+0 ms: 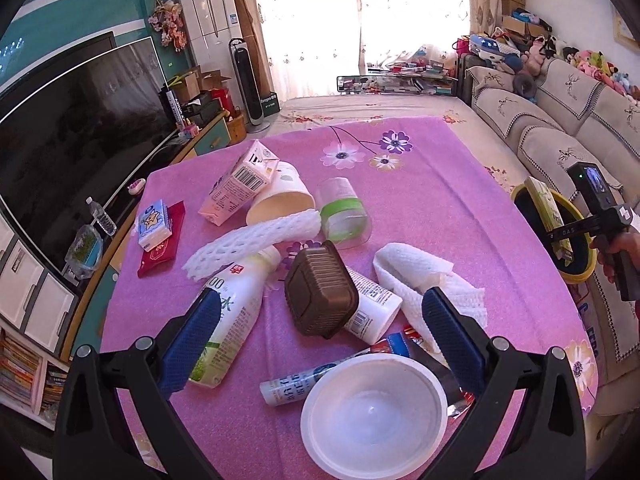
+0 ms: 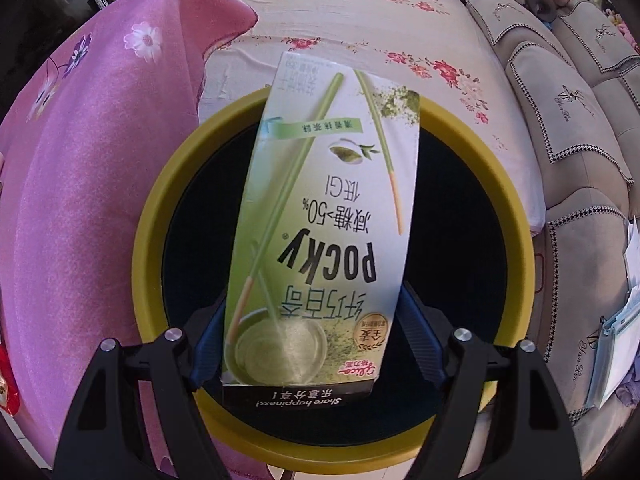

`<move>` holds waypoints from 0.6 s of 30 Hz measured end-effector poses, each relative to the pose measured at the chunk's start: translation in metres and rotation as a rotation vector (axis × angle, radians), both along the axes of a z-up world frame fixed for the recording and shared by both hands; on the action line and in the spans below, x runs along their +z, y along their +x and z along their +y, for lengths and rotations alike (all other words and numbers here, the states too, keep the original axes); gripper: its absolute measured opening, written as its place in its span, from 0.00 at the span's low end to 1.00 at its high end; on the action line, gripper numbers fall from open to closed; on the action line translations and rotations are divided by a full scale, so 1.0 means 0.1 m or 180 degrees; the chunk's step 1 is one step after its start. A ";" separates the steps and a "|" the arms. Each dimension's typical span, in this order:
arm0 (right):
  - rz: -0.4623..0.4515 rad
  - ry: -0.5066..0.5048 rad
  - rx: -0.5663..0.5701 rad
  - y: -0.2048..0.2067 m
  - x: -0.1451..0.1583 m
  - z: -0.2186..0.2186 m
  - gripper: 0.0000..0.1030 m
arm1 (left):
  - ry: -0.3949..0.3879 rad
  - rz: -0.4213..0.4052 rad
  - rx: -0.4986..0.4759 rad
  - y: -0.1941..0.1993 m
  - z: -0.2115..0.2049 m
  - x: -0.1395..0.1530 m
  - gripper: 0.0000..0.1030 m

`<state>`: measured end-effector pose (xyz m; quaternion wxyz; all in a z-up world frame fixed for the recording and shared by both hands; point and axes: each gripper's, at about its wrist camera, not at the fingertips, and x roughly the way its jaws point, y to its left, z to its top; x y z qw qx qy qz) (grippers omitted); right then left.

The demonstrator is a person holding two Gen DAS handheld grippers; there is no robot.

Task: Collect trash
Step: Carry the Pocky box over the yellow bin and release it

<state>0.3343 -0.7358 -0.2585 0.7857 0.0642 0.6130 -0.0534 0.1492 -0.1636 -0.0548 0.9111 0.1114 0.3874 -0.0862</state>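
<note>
My right gripper [image 2: 310, 340] is shut on a green Pocky box [image 2: 320, 216] and holds it over the open mouth of a yellow-rimmed bin [image 2: 148, 216]. The same box [image 1: 550, 212] and bin [image 1: 580, 276] show at the right edge of the left wrist view. My left gripper [image 1: 320, 328] is open above the pink table [image 1: 460, 208], over a brown plastic tray [image 1: 318, 292]. Around it lie a white bottle [image 1: 232, 320], a white bowl [image 1: 374, 412], a crumpled paper towel [image 1: 424, 284], a foam net [image 1: 252, 242], a milk carton [image 1: 240, 180], a paper cup [image 1: 280, 200] and a clear cup [image 1: 344, 212].
A tissue pack [image 1: 154, 224] on a red packet lies at the table's left. A TV [image 1: 72, 132] stands on a cabinet to the left. A sofa [image 1: 560, 136] runs along the right, beside the bin. A flowered cloth [image 2: 360, 40] covers the surface beyond the bin.
</note>
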 end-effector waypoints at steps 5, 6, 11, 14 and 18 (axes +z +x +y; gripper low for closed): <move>0.0030 -0.0005 0.0042 0.03 -0.10 0.00 0.73 | 0.0033 0.0060 -0.0062 0.07 -0.14 -0.05 0.96; 0.0023 0.0005 0.0039 0.03 -0.11 -0.01 0.76 | 0.0041 0.0068 -0.0074 0.08 -0.16 -0.06 0.96; -0.0043 0.0010 0.0010 -0.01 -0.05 -0.07 0.90 | 0.0044 0.0086 -0.0112 0.09 -0.21 -0.05 0.96; -0.0112 -0.0001 -0.0021 -0.11 0.08 -0.07 0.90 | 0.0028 0.0083 -0.0121 0.08 -0.20 -0.02 0.96; -0.0270 -0.0057 0.0031 -0.32 0.27 0.04 0.90 | 0.0015 0.0162 -0.0111 0.11 -0.12 -0.02 0.96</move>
